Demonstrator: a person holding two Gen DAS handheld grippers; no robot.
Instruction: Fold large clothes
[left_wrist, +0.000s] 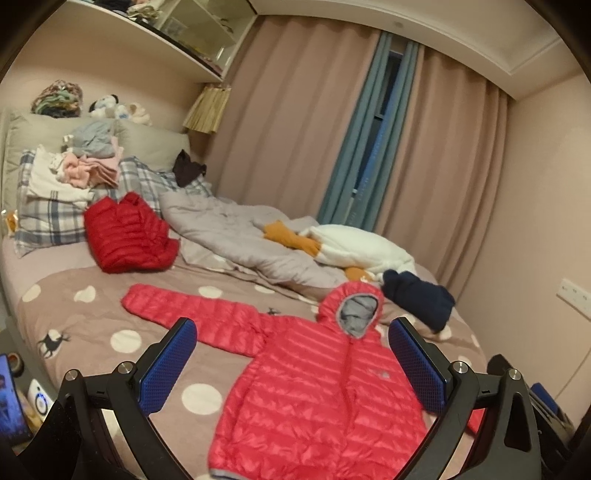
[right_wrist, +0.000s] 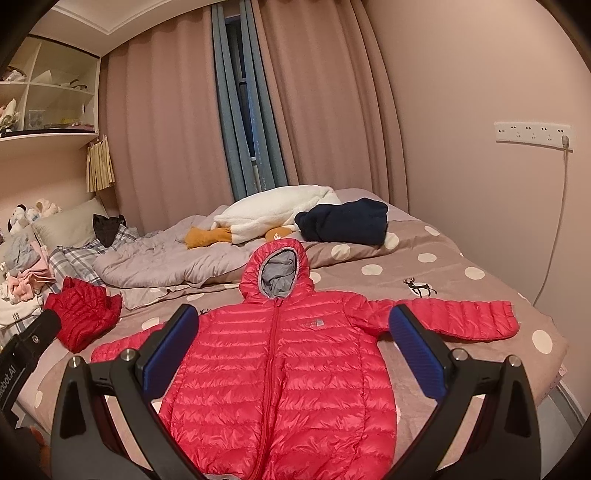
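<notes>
Left wrist view
Left gripper (left_wrist: 291, 363): fingers spread wide apart, holding nothing, raised above the bed.
Jacket (left_wrist: 317, 391): a red puffy hooded jacket, lying flat, front up and zipped, on the spotted bedspread (left_wrist: 92, 317). It fills the gap between the fingers and runs down to 6 o'clock.
Long axis: hem at 6 o'clock, hood (left_wrist: 352, 306) at 12 o'clock just past the fingertips.
Left sleeve (left_wrist: 188, 308): stretched out straight toward 10 o'clock, beyond the left finger.
Other things: a folded red jacket (left_wrist: 129, 236) at 10 o'clock, farther up the bed; a dark blue bundle (left_wrist: 419, 297) at 1 o'clock, just beside the hood.

Right wrist view
Right gripper (right_wrist: 293, 360): fingers wide apart, empty, above the jacket's chest.
Jacket (right_wrist: 280, 373): same layout, zip running from 6 to 12 o'clock, hood (right_wrist: 277, 271) at 12 o'clock with its grey lining showing.
Right sleeve (right_wrist: 454, 317): stretched flat toward 2 o'clock, past the right finger, cuff near the bed's edge.
Left sleeve (right_wrist: 122, 341): at 9 o'clock, partly hidden by the left finger.

Judgement
Nearer gripper: each sleeve lies on its own gripper's side, so each gripper looks best placed for its sleeve.
Handling: the quilted shell looks slippery and springy, so folds may puff open.
</notes>
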